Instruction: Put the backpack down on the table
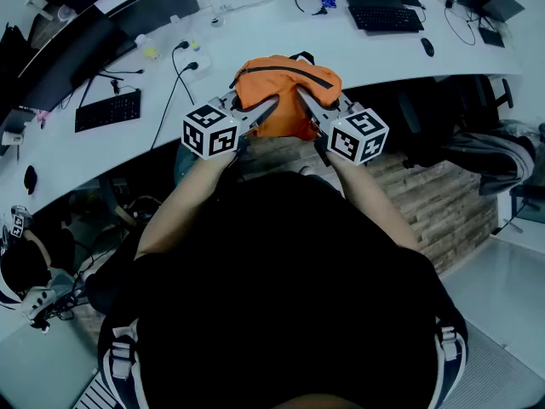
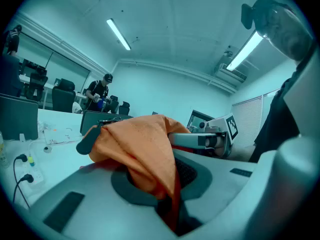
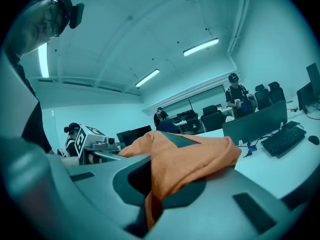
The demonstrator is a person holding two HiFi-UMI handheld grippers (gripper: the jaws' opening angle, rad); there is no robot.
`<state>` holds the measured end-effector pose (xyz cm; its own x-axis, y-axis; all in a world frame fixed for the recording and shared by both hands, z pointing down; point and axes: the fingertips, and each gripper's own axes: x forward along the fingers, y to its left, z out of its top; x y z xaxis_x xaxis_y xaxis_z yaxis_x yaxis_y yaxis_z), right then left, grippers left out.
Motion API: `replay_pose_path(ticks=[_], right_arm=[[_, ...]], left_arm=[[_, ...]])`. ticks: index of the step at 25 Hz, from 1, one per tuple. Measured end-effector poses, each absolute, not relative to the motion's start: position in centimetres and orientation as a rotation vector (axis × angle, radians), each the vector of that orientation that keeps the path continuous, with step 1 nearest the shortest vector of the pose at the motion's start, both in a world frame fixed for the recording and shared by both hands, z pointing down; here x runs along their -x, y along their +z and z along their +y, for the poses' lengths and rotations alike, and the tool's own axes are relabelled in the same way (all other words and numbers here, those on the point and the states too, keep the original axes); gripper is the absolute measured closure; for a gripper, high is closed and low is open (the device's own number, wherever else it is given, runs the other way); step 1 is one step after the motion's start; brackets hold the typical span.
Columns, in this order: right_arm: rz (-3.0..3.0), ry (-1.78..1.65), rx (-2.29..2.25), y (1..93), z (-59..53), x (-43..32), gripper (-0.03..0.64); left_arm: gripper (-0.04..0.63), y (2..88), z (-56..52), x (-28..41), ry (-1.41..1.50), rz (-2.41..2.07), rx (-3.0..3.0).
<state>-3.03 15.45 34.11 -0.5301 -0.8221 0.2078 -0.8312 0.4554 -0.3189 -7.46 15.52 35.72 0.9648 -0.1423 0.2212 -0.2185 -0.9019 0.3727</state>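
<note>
An orange backpack (image 1: 287,92) with a dark zip line hangs between both grippers, over the near edge of the curved white table (image 1: 255,32). My left gripper (image 1: 266,108) is shut on a fold of its orange cloth (image 2: 150,154) at the bag's left side. My right gripper (image 1: 304,100) is shut on the cloth (image 3: 175,169) at the right side. In the left gripper view a dark zip pull (image 2: 89,139) sticks out to the left, and the right gripper's marker cube (image 2: 227,129) shows behind the bag. Whether the bag's bottom touches the table I cannot tell.
On the table lie a black keyboard (image 1: 107,111) at left, cables with plugs (image 1: 183,58), a second keyboard (image 1: 385,14) and a mouse (image 1: 427,47) at far right. Monitors (image 1: 128,15) stand along the back. Several people (image 3: 237,99) are at distant desks. A chair with clothing (image 1: 490,152) stands at right.
</note>
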Motion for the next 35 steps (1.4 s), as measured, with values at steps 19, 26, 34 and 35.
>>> replay_pose_path(ticks=[19,26,34,35], right_arm=[[-2.684,0.605,-1.559,33.8,15.4,3.6,0.595],[-2.679,0.609,-1.549,34.2,14.4,3.8,0.595],[-2.682,0.617,-1.552,34.7,12.8,2.1,0.595],[-2.684,0.617,-1.552,34.7,12.5,2.0,0.595]], left_arm=[[0.522,35.4,15.1,8.0,0.272,-0.217,-2.731],[0.522,35.6,14.5,8.2,0.274,-0.222,-2.719],[0.525,36.1,13.1,6.5,0.276,-0.239,-2.711],[0.525,36.1,12.8,6.3,0.275,-0.242,-2.711]])
